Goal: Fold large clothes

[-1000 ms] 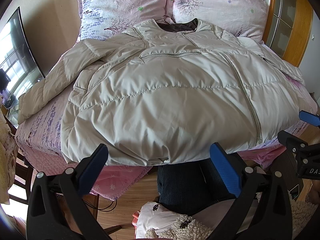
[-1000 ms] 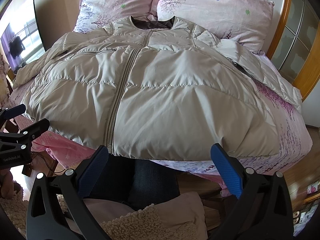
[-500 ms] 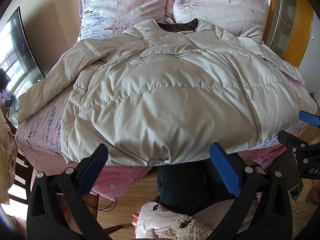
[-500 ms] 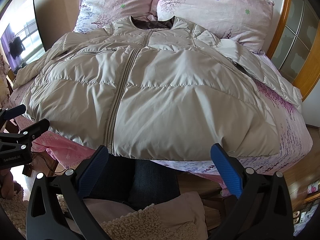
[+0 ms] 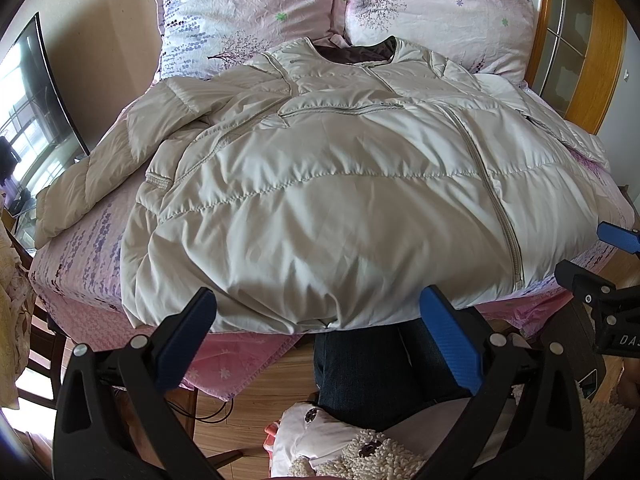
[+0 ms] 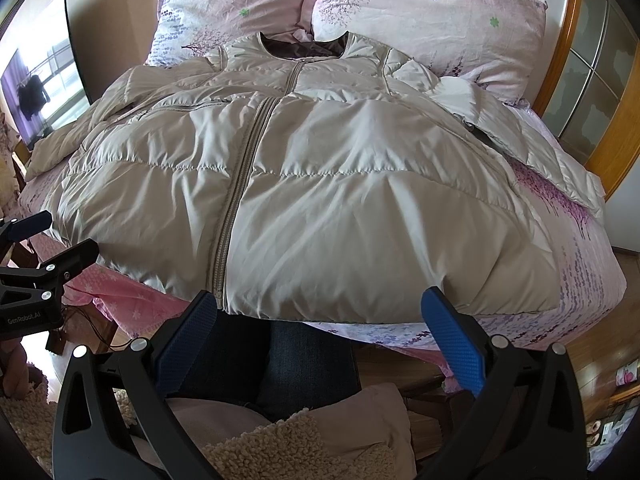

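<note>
I am at the very start of the fold: nothing is turned over yet. The one puffer jacket [image 5: 340,200] lies front up and zipped on the bed [image 5: 80,248], collar at the far end against the pillows, hem at the near edge just beyond my tools. My left gripper [image 5: 320,336] hangs in front of the hem with its blue pads [image 5: 188,336] spread wide and nothing between them. My right gripper [image 6: 320,336] is the same, jaws wide apart and empty, just short of the hem near the zipper [image 6: 240,184].

By my reckoning the first step is the sleeves. The left sleeve [image 5: 96,172] runs out to the left edge of the bed, and the right sleeve [image 6: 532,148] trails off to the right, partly tucked along the body. The next move calls for each tool to travel outward and far, close on a cuff or the sleeve's outer edge, and carry it across the chest. The filling is thick and the shell looks slippery, so I judge a deep bite is needed or the fabric will slide out.

Counting: one jacket, two sleeves, one zipper down the front, two floral pillows [image 6: 420,12] at the head, two grippers, both free. My legs in dark jeans [image 6: 280,360] stand against the near edge of the bed.
</note>
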The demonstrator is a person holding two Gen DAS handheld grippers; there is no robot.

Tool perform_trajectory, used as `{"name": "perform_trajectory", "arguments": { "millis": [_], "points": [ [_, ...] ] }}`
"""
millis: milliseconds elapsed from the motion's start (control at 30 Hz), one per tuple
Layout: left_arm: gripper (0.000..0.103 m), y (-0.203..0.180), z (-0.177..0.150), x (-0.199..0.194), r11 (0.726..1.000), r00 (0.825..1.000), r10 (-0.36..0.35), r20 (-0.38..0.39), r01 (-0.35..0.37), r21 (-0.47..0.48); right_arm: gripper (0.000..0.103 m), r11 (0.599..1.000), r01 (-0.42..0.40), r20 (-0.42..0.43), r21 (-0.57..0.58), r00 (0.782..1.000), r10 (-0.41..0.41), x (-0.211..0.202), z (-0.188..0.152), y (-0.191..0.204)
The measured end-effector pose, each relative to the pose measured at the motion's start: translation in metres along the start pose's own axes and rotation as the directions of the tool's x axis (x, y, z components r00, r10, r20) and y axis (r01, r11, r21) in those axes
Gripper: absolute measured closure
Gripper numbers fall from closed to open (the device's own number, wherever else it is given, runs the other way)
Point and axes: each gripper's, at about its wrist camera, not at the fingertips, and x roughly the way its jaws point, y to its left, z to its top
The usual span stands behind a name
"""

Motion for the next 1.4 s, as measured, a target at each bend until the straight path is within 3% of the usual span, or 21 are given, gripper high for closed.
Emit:
{"name": "perform_trajectory", "arguments": {
  "millis": [667, 833, 967, 1067, 1167, 1233, 1400],
  "points": [
    [0.002, 0.005, -0.002, 0.001, 1.000, 1.000, 0.000, 0.001, 0.000, -0.014, 0.001, 0.999, 0.023, 0.028, 0.039, 0.999, -0.024, 0.001, 0.010, -0.017],
    [0.002, 0.017, 0.001, 0.002, 0.999, 1.000, -0.025, -0.014, 0.024, -0.039, 0.001, 0.989, 0.049, 0.091, 0.140, 0.994, -0.062, -0.008, 0.034, -0.058],
    [0.002, 0.023, 0.003, 0.002, 0.997, 0.999, -0.049, -0.016, 0.048, -0.058, 0.001, 0.949, -0.016, 0.145, 0.314, 0.989, -0.031, -0.007, 0.055, -0.117],
    [0.002, 0.028, 0.007, 0.001, 0.997, 0.999, -0.048, -0.006, 0.048, -0.066, 0.001, 0.863, -0.101, 0.177, 0.495, 0.984, 0.014, 0.006, 0.064, -0.174],
    [0.002, 0.043, 0.015, -0.004, 0.995, 0.999, -0.019, 0.026, 0.021, -0.098, 0.001, 0.703, -0.154, 0.181, 0.694, 0.983, 0.036, 0.028, 0.064, -0.239],
    [0.002, 0.063, 0.024, -0.005, 0.987, 0.999, 0.000, 0.046, 0.008, -0.163, 0.001, 0.567, -0.190, 0.198, 0.802, 0.979, 0.047, 0.044, 0.059, -0.282],
    [0.002, 0.117, 0.044, 0.009, 0.953, 0.998, 0.036, 0.053, -0.018, -0.303, 0.001, 0.332, -0.190, 0.194, 0.924, 0.981, 0.019, 0.074, 0.044, -0.356]
  ]
}}
